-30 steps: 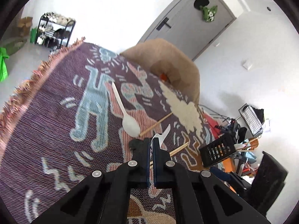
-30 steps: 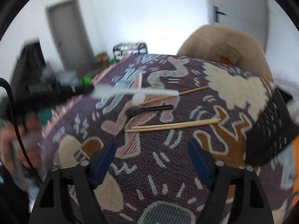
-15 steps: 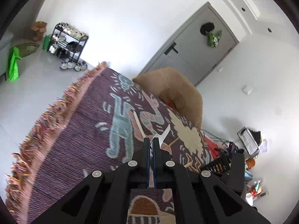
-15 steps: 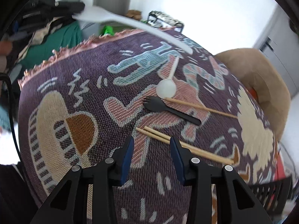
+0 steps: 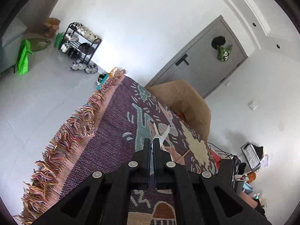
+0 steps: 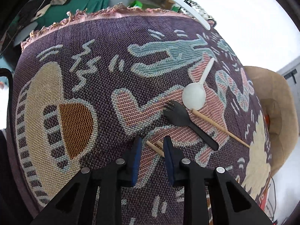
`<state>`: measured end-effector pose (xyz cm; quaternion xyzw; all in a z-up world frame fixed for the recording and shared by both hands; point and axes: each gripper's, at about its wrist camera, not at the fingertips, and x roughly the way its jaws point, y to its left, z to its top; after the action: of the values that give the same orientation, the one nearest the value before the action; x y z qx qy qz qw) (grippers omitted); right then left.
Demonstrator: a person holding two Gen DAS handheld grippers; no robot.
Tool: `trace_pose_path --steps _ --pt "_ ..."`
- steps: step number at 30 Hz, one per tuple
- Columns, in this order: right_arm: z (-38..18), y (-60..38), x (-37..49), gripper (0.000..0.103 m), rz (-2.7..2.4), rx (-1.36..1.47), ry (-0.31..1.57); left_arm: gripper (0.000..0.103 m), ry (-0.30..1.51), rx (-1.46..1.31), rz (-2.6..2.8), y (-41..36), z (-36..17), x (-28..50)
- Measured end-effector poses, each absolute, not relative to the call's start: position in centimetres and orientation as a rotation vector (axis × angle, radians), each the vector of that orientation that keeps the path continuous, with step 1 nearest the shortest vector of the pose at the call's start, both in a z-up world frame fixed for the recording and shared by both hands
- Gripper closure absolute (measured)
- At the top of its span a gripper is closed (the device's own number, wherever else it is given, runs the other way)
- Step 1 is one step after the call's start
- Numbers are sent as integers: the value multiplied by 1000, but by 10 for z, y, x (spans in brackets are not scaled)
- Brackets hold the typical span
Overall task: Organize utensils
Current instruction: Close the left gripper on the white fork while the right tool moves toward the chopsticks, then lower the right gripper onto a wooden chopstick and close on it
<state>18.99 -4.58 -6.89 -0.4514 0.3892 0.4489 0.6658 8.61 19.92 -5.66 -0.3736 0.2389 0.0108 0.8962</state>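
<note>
My left gripper (image 5: 151,142) is shut on a white plastic utensil (image 5: 163,135), held high above the patterned blanket (image 5: 116,136); its long white handle shows across the top of the right wrist view (image 6: 180,5). My right gripper (image 6: 151,144) is open, low over the blanket, with the ends of two wooden chopsticks (image 6: 155,148) between its fingers. A black plastic fork (image 6: 187,123), a white spoon (image 6: 196,91) and a single chopstick (image 6: 221,129) lie just beyond.
The blanket has a fringed edge (image 5: 61,150) on the left. A tan cushioned chair (image 5: 187,103) stands at its far side. A shoe rack (image 5: 80,43) and a grey door (image 5: 202,63) are beyond. Clutter and a black crate (image 5: 251,157) sit at the right.
My left gripper has lifted the white utensil well above the blanket. My right gripper has dropped down and narrowed around the ends of the paired chopsticks.
</note>
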Motion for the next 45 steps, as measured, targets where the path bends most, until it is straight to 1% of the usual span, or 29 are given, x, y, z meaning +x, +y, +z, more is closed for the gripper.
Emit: trace_pose_path --steps 5,7,9,12,23,25,27,28,30,36,44,45 --pt "-69 -42 193 87 1059 -1047 910 102 494 -799 34 210 -63 85" --pt "-71 -41 190 91 1055 -1083 896 102 494 -804 37 212 -65 85" --pt "-71 -42 185 92 1047 -1113 879 102 493 -805 39 216 -66 84" --pt "-67 -47 187 100 1031 -1104 882 102 491 -809 36 216 -66 84" --pt "-3 -94 207 100 954 -789 877 102 485 -796 26 210 -61 85" --pt "-6 -91 203 100 949 -830 873 102 487 -793 22 206 -60 87" --pt "-16 -83 197 99 936 -901 861 102 489 -798 19 205 -61 88" --pt "-23 -79 195 90 941 -939 874 102 490 -799 18 203 -61 88" --pt "-38 -74 194 77 931 -1013 884 102 490 -797 17 202 -61 86" --pt "-59 -70 202 76 941 -1092 945 102 480 -791 26 206 -57 82" --pt "-65 -71 232 76 1045 -1031 1095 102 492 -816 34 216 -69 83" --pt "-66 -71 232 74 1055 -1035 1102 102 491 -818 37 218 -70 83"
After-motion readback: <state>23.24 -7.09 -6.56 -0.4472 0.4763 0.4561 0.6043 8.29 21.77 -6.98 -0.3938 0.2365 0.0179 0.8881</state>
